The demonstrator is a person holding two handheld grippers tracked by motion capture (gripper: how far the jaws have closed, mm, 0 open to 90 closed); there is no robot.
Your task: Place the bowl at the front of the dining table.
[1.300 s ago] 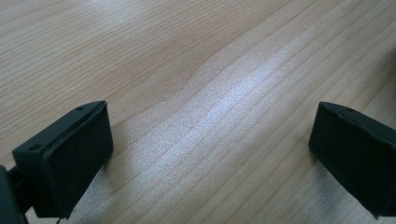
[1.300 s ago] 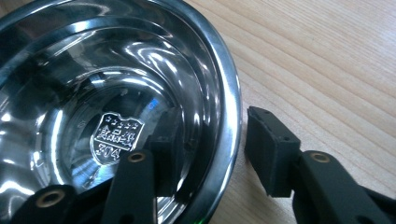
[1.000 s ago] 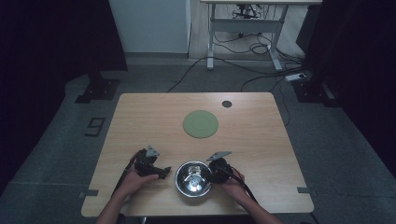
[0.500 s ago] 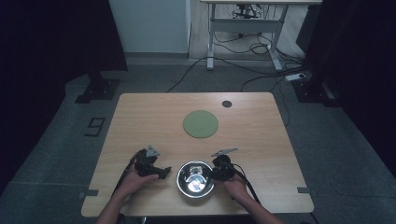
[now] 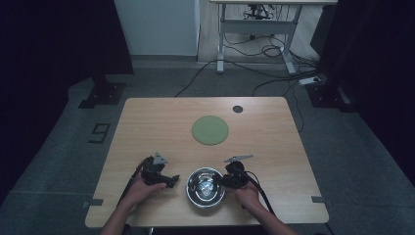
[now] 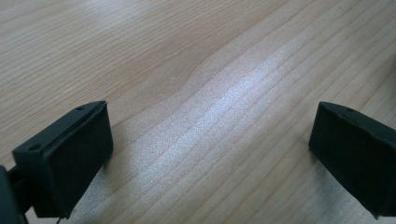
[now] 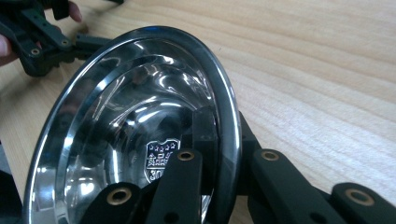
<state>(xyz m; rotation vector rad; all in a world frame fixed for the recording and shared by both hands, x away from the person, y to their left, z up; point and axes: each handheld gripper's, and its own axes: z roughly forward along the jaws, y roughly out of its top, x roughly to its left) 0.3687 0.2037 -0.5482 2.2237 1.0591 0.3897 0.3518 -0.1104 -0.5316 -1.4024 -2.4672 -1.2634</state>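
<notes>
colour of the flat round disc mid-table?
Flat round disc: plain muted green, no pattern. Shows best in the high view.

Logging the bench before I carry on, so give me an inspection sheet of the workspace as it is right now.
Surface: wooden table, bare grain under the left gripper.
Job's things: steel bowl near the front edge.
Clutter: green round mat; small dark disc.
Grippers: left gripper open on nothing; right gripper shut on the bowl's rim.
Cables: black cable trailing from the right gripper; cables on the floor.
Surroundings: desk frame; dark curtains.
</notes>
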